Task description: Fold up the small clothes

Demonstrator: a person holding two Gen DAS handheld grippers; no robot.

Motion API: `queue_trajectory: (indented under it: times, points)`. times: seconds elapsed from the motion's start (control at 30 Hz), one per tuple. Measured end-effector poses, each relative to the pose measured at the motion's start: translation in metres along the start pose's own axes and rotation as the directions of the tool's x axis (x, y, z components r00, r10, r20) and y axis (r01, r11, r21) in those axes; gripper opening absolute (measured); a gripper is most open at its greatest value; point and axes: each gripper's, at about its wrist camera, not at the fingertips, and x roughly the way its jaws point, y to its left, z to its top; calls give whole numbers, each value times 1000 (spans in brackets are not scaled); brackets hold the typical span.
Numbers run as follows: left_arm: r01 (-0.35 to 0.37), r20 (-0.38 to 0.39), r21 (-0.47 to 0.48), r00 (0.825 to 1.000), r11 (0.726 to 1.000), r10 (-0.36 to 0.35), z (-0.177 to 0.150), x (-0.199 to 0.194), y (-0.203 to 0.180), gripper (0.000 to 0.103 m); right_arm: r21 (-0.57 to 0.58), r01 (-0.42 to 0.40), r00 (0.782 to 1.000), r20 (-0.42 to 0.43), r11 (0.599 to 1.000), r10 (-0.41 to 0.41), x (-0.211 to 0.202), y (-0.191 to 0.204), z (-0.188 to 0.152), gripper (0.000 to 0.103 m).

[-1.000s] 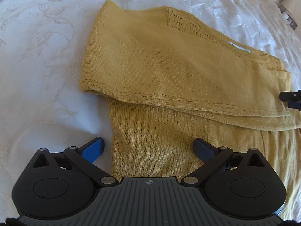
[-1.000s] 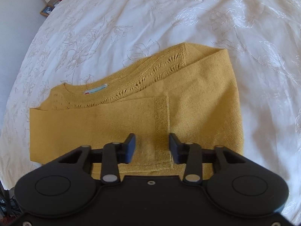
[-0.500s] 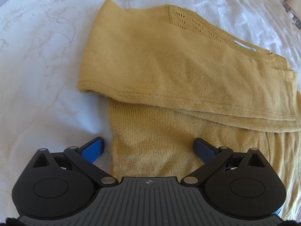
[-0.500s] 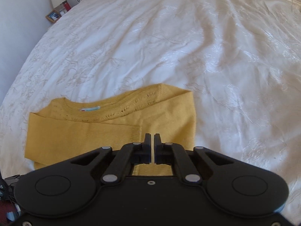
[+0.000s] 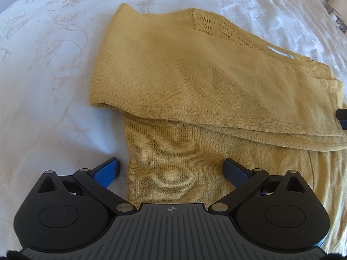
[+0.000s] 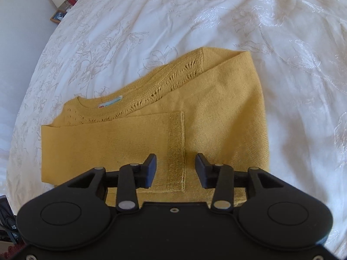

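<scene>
A mustard-yellow knit sweater [image 5: 195, 82] lies partly folded on the white bedspread, both sleeves laid across its body. My left gripper [image 5: 171, 169] is open, its blue fingers straddling the sweater's lower left hem edge. In the right wrist view the sweater [image 6: 216, 112] shows its neckline with a label and a sleeve cuff [image 6: 176, 149] lying across the body. My right gripper [image 6: 175, 169] is open and empty, just above that cuff. A tip of the right gripper shows at the left wrist view's right edge [image 5: 342, 118].
The white embroidered bedspread [image 6: 195, 17] spreads all round the sweater. A bedside table with a lamp and a framed picture [image 6: 58, 15] stands beyond the bed's far left corner. Dark objects [image 6: 6, 227] lie beside the bed at lower left.
My right gripper shut and pulled back and up half a second ago, then came back down over the sleeve cuff and opened. My left gripper has barely moved.
</scene>
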Motion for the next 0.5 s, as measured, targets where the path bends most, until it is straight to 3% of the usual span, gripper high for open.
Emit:
queue_trajectory:
  times: [0.1, 0.13, 0.17, 0.23, 0.33, 0.4, 0.5]
  points:
    - [-4, 17, 1, 1000, 1000, 4, -4, -1, -1, 103, 35, -26, 1000, -13, 999, 27, 6, -1, -1, 52]
    - [-4, 22, 3, 1000, 1000, 4, -5, -1, -1, 103, 38, -43, 999, -15, 998, 43, 6, 1, 0, 41]
    - [-2, 21, 6, 1000, 1000, 2, -5, -2, -1, 103, 22, -49, 999, -20, 999, 50, 5, 5, 0, 9]
    - [0, 6, 14, 1000, 1000, 0, -3, -5, -1, 101, -52, -56, 998, 2, 997, 57, -4, 19, 0, 8]
    - [-19, 19, -1, 1000, 1000, 19, 1, -22, 2, 82, -160, -49, 995, 80, 986, 62, -35, 39, 1, 8]
    - [-35, 60, -14, 998, 999, 36, 0, -37, 5, 81, -182, -18, 989, 144, 983, 44, -58, 40, 4, 8]
    - [-56, 128, -41, 990, 998, 60, 2, -60, 14, 81, -146, 27, 985, 173, 989, -2, -71, 27, 8, 8]
